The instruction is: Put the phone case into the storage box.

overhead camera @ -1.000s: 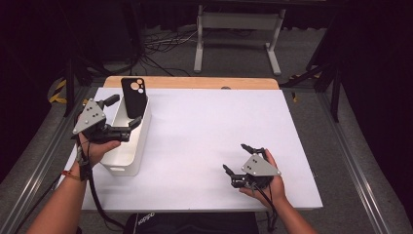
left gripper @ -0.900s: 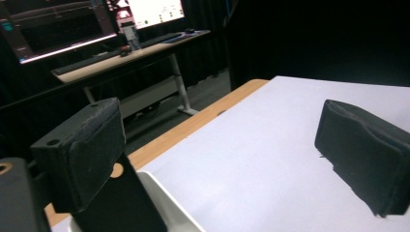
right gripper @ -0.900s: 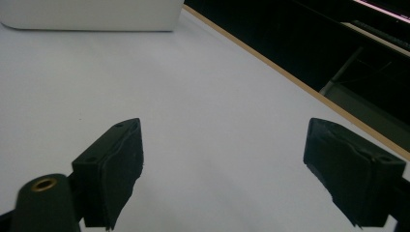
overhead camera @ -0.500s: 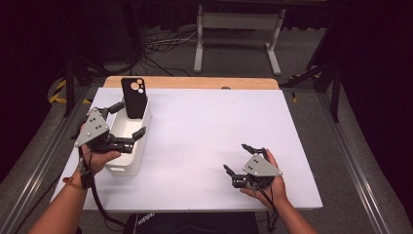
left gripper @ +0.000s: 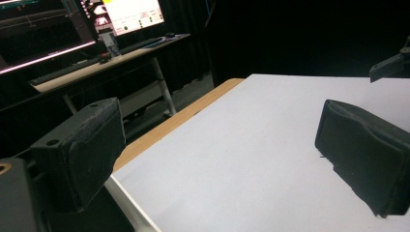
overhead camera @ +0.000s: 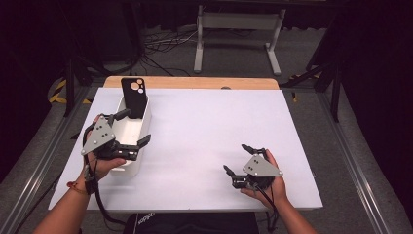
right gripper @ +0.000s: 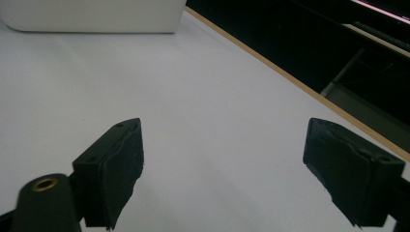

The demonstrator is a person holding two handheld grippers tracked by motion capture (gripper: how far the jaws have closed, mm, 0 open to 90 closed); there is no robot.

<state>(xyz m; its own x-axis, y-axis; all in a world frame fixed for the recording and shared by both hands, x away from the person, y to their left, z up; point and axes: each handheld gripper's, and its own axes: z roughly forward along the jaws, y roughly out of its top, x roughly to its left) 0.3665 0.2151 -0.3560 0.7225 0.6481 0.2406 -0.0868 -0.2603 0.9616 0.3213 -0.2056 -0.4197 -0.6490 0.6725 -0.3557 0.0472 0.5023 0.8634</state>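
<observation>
White table top (overhead camera: 204, 146) with a wooden far edge, dark room behind, cables on the floor. Left gripper (overhead camera: 130, 134) held over the near end of a white bin (overhead camera: 127, 134); jaws spread wide, nothing between them. Black phone case (overhead camera: 133, 96) stands upright in the bin's far end, beyond the left fingertips and apart from them. In the left gripper view the jaws frame bare table. Right gripper (overhead camera: 238, 158) rests low near the table's front edge, well apart from the bin; jaws wide open, empty. In the right gripper view the bin's wall (right gripper: 92, 17) lies far ahead of its fingers.
</observation>
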